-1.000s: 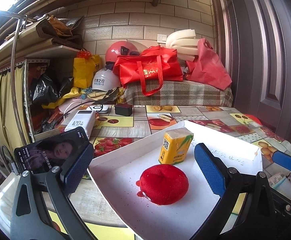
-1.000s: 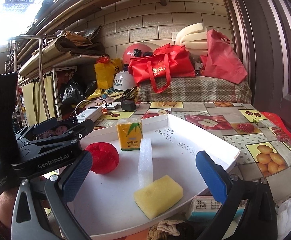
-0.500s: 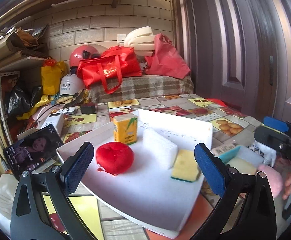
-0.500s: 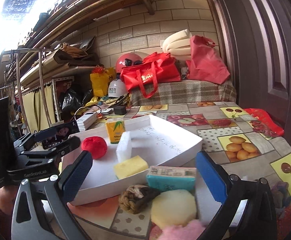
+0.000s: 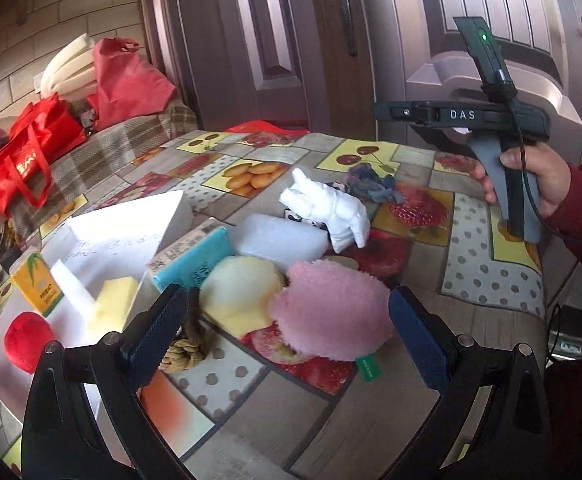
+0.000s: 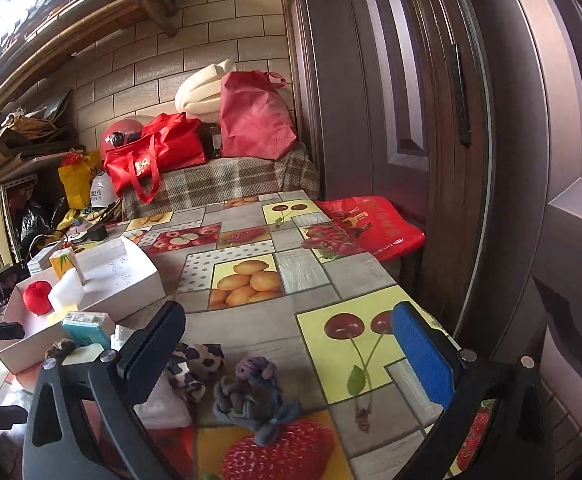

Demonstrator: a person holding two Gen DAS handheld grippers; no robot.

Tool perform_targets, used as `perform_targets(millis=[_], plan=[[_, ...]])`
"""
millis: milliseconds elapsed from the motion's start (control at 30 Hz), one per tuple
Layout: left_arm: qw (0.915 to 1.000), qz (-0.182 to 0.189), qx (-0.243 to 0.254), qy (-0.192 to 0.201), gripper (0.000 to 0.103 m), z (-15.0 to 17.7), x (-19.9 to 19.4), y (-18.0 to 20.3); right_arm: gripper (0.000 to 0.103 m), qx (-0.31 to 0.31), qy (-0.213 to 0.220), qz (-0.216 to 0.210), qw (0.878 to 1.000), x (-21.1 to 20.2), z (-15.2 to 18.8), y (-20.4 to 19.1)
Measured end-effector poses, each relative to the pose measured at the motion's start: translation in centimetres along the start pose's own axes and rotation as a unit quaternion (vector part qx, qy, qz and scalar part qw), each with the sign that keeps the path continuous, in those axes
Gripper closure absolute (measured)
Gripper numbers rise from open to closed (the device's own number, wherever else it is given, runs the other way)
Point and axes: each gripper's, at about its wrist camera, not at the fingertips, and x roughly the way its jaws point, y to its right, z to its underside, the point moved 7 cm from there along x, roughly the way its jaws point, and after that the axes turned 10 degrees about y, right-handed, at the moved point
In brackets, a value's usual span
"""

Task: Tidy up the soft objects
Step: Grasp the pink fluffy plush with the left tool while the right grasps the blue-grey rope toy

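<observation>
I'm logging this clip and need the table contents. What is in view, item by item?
white tray: 1, white, table left
red ball: 1, red, in tray
yellow carton: 1, yellow, in tray
yellow sponge: 1, yellow, in tray
white foam block: 1, white, in tray
teal box: 1, teal, beside tray
pink plush: 1, pink, table front
pale round sponge: 1, cream, beside plush
rope knot: 1, tan, near tray
white plush: 1, white, table centre
grey knotted cloth: 1, grey-blue, on strawberry print
left gripper: open
right gripper: open
hand: holds right gripper
</observation>
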Motion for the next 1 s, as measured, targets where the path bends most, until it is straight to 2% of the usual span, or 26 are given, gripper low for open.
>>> perform_targets(millis=[133, 300, 367, 467, 567, 633, 700, 800, 900, 1000], plan=[[0.9985, 0.016, 0.032, -0.041, 0.002, 0.7, 1.8, 2.0, 0.000, -0.018, -0.071, -0.038, 0.997, 1.3, 1.7, -0.2], [0.9984, 0.023, 0.003, -0.051, 0.003, 1.0, 2.2, 1.3, 0.000, -0.036, -0.131, -0.075, 0.988, 2.7, 3.6, -1.5], [0.9977, 0.031, -0.010, -0.059, 0.007, 1.2, 2.5, 1.0, 0.001, -0.049, -0.150, -0.088, 0.983, 3.2, 4.2, -2.2], [0.9962, 0.042, -0.016, -0.075, 0.012, 1.5, 3.2, 1.1, 0.015, -0.074, -0.186, -0.094, 0.975, 4.2, 5.3, -3.0], [0.9958, 0.040, -0.015, -0.081, 0.020, 1.6, 3.5, 1.3, 0.037, -0.092, -0.219, -0.099, 0.966, 5.1, 6.4, -3.5], [0.9961, 0.039, -0.018, -0.078, 0.032, 1.6, 3.4, 1.3, 0.060, -0.099, -0.231, -0.105, 0.962, 5.3, 6.9, -3.7], [0.9962, 0.045, -0.023, -0.071, 0.037, 1.5, 3.1, 1.2, 0.072, -0.105, -0.226, -0.111, 0.962, 5.0, 6.8, -4.0], [0.9973, 0.044, -0.028, -0.052, 0.038, 1.0, 2.5, 0.8, 0.076, -0.111, -0.195, -0.101, 0.969, 4.1, 5.8, -3.8], [0.9989, 0.032, -0.028, -0.021, 0.038, 0.3, 1.4, 0.5, 0.077, -0.097, -0.139, -0.080, 0.982, 2.8, 3.9, -3.0], [0.9995, 0.005, -0.027, 0.013, 0.038, -0.3, 0.1, -0.1, 0.077, -0.069, -0.060, -0.050, 0.995, 1.0, 1.6, -1.8]])
